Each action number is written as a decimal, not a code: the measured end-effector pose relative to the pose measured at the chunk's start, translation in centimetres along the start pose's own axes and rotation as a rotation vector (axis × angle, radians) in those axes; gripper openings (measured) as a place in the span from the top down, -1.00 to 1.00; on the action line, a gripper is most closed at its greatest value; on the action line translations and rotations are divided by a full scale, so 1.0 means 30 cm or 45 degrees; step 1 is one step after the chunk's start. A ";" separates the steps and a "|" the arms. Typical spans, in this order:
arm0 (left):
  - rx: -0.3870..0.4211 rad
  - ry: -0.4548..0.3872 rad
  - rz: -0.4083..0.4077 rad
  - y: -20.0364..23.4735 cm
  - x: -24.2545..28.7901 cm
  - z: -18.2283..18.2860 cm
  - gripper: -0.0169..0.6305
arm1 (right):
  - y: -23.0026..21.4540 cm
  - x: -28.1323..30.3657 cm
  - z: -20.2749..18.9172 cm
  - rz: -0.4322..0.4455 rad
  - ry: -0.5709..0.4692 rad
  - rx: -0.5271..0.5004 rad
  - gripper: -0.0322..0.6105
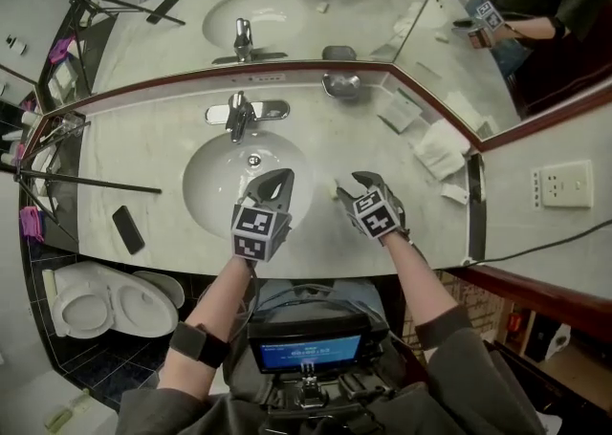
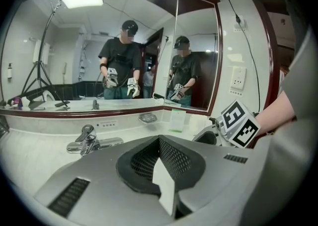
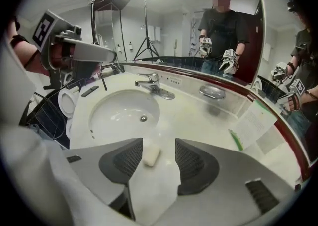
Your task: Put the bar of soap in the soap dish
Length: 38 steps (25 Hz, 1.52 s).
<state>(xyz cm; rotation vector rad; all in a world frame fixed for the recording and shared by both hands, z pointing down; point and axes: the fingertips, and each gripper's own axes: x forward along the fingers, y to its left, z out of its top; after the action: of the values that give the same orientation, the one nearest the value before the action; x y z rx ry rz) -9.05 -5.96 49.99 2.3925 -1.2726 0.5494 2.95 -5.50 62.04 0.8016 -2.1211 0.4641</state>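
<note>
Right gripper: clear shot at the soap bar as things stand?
Probably yes. The right gripper is open, and the soap bar lies on the counter between its jaws, with nothing in the way.

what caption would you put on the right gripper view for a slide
Right gripper, jaws open, framing the bar of soap on the counter; soap dish back by the mirror.

A pale counter (image 1: 143,151) with a sink (image 1: 215,180) and tap (image 1: 239,118) runs under two mirrors (image 1: 153,32) meeting in a corner, a toilet (image 1: 105,304) beside it, a socket (image 1: 562,184) at the right
</note>
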 end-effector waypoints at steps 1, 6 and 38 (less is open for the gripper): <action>-0.003 0.004 0.000 0.002 0.003 -0.004 0.94 | 0.009 0.027 -0.012 0.009 0.026 -0.001 0.18; -0.017 0.018 -0.002 0.001 0.014 -0.028 0.94 | 0.041 0.150 -0.085 0.036 0.142 0.008 0.06; -0.016 0.069 -0.018 0.024 -0.005 -0.106 0.94 | 0.043 0.230 -0.113 0.004 0.170 0.036 0.41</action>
<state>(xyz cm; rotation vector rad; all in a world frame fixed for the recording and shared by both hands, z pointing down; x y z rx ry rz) -10.24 -4.66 52.74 2.3584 -1.2318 0.5963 0.67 -5.32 69.50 0.7622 -1.9965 0.5351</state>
